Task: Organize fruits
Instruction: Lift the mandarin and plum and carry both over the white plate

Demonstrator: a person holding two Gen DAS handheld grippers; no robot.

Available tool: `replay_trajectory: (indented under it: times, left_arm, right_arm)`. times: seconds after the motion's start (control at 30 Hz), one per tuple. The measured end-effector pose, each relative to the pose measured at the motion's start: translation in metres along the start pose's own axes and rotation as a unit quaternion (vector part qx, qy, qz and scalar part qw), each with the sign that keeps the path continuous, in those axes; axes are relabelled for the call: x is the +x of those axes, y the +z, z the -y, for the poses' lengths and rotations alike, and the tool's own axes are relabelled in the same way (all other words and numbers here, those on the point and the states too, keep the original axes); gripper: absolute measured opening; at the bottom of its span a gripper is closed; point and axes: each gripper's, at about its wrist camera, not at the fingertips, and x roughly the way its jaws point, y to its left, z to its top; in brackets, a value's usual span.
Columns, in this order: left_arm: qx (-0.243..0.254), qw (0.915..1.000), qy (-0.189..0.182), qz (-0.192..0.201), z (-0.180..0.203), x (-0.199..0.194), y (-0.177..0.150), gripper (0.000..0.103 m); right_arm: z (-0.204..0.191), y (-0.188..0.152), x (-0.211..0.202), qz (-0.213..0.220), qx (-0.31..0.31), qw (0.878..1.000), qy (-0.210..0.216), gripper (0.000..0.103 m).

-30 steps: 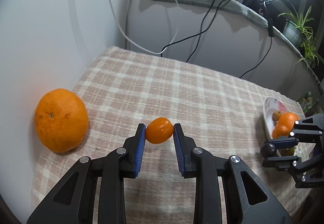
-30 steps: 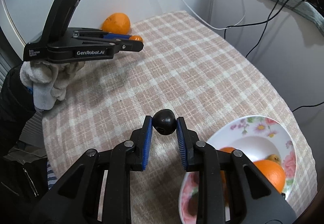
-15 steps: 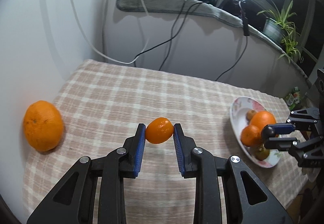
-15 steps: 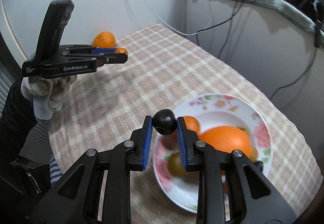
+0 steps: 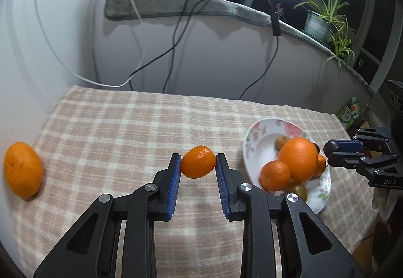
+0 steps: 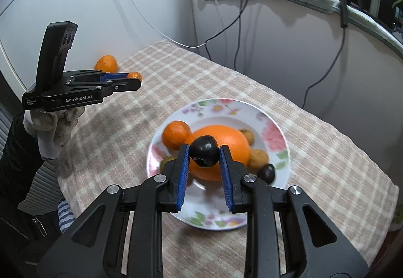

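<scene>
My left gripper (image 5: pixel 198 163) is shut on a small orange mandarin (image 5: pixel 198 161), held above the checked tablecloth left of the flowered plate (image 5: pixel 259 138). My right gripper (image 6: pixel 204 152) is shut on a dark round fruit (image 6: pixel 203 147) and hangs over the flowered plate (image 6: pixel 274 137), above a big orange (image 6: pixel 233 144). The plate also holds a smaller orange (image 6: pixel 175 135), brownish small fruits (image 6: pixel 258 158) and another dark fruit (image 6: pixel 267 172). A loose large orange (image 5: pixel 22 172) lies at the table's left edge by the wall. The right gripper (image 5: pixel 332 152) shows at the plate's right side in the left wrist view.
A white wall borders the table on the left and a white cabinet (image 5: pixel 201 56) with hanging cables (image 5: pixel 173 46) stands behind it. A grey mat, chargers and a potted plant (image 5: pixel 325 21) sit on the ledge. A gloved hand (image 6: pixel 50 127) holds the left gripper (image 6: pixel 134 79).
Both grippers moved toward the plate with their fruits. The right gripper went from over the cloth to above the plate. The loose orange slid toward the left edge of the left wrist view.
</scene>
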Motion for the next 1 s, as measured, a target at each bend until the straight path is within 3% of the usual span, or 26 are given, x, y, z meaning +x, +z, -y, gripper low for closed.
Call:
replay_trajectory:
  times: [1.0]
  left_arm:
    - [0.038,0.9980,-0.043,-0.025,0.054,0.033,0.011,0.026]
  right_arm:
    - [0.017,-0.028,-0.006,-0.008,0.017,1.000,-0.006,0.025]
